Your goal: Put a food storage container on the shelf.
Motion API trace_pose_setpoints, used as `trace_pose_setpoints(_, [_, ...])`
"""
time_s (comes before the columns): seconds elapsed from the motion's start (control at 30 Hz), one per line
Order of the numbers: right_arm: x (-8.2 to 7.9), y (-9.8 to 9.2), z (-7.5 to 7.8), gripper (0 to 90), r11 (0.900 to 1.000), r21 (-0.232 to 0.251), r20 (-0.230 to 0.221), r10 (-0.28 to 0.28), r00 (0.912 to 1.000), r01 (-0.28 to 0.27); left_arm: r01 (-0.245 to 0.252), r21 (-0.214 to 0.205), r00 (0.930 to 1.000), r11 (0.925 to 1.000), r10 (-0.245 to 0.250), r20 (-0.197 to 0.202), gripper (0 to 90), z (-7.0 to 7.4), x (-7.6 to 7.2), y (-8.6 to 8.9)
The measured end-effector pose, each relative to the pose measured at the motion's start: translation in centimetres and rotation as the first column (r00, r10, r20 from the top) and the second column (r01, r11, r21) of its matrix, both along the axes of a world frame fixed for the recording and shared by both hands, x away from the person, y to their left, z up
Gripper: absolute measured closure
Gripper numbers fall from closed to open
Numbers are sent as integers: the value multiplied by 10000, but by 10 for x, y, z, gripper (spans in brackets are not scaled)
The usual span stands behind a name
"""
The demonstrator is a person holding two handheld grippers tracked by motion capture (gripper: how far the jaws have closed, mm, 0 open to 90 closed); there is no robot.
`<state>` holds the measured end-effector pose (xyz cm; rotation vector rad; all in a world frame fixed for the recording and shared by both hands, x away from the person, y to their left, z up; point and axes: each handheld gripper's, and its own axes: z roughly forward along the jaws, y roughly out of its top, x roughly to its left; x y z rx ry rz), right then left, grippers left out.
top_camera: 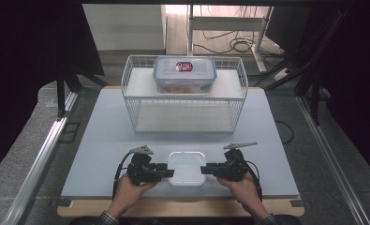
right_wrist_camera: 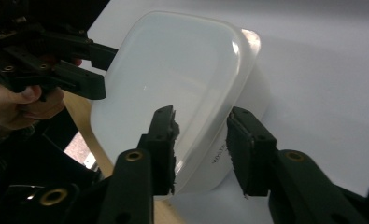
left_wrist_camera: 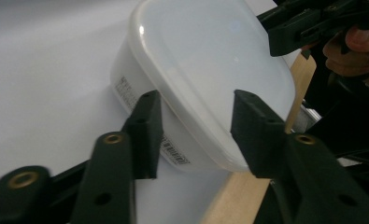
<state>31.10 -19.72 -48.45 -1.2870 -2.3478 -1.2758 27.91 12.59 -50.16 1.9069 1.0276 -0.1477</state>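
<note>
A white translucent lidded container (top_camera: 187,167) sits near the front edge of the pale table mat, between my two grippers. My left gripper (top_camera: 171,173) clamps its left end: in the left gripper view one jaw presses the labelled side wall and the other lies on the lid of the container (left_wrist_camera: 205,60), the left gripper (left_wrist_camera: 196,135) straddling the rim. From the other side my right gripper (top_camera: 203,169) holds the right end the same way. In the right gripper view the right gripper (right_wrist_camera: 203,149) has its jaws on the lid and wall of the container (right_wrist_camera: 173,70).
A white wire rack (top_camera: 185,112) stands at the back of the mat. On its upper level rests a clear box (top_camera: 185,74) with clip locks and a red-blue label. The table's wooden front edge (top_camera: 182,206) lies just behind the person's hands.
</note>
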Motion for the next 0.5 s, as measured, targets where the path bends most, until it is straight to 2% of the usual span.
trace_pose_setpoints(0.13, [-4, 0, 5, 694, 9998, -102, 414, -185, 9990, 189, -411, -125, 9990, 9991, 413, 169, 656, 4, -4, 1])
trace_pose_setpoints(0.27, [-6, -3, 10, 779, 9990, -19, 997, -452, 9940, 456, -453, -122, 9979, 9989, 459, 464, 776, 7, -6, 1])
trace_pose_setpoints(0.4, [-8, -3, 10, 780, 9985, -100, 1287, -512, 9904, 530, -638, -334, 9971, 9974, 650, 388, 790, 6, -6, 2])
trace_pose_setpoints(0.5, [-11, 0, 10, 780, 9979, -288, 1698, -530, 9841, 587, -810, -238, 9950, 9964, 823, 562, 798, 6, -6, 2])
